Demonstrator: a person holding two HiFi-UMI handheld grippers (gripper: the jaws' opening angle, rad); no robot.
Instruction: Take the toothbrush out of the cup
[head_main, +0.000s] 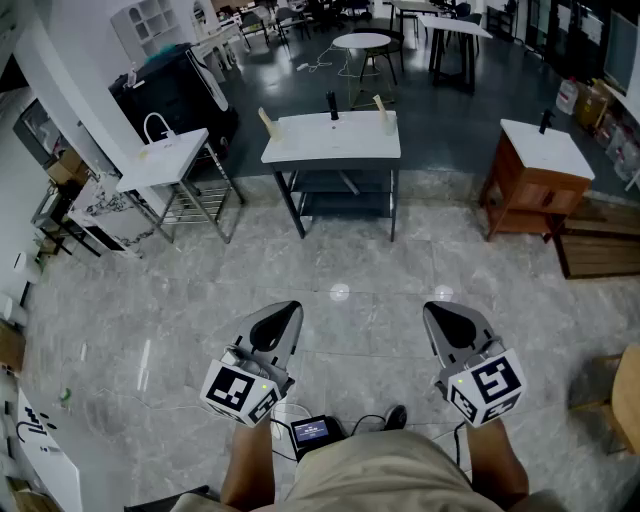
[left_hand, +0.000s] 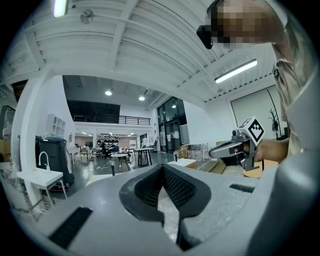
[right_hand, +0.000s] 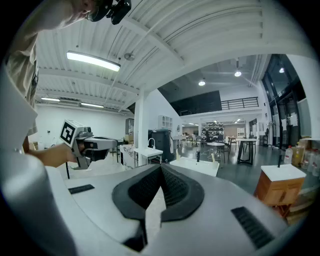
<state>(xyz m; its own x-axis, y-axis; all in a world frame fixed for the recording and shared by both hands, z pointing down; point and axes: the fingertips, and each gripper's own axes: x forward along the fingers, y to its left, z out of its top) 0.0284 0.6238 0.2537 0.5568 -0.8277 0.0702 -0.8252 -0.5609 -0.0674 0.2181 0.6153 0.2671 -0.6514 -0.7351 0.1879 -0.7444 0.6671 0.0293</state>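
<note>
Left claw (head_main: 287, 312) and right claw (head_main: 440, 314): both closed, nothing between.
You hold them above the floor (head_main: 340, 260); a white surface (head_main: 300, 146) stands well ahead of them; toothbrush and cup too small to tell.

A white rectangular tabletop (head_main: 300, 150) stands well ahead. At the middle of its far edge is a small dark upright object (head_main: 332, 105). A pale leaning stick (head_main: 267, 122) marks the left end, a second pale stick (head_main: 382, 112) the right. All are too small to tell cup from toothbrush.
</note>
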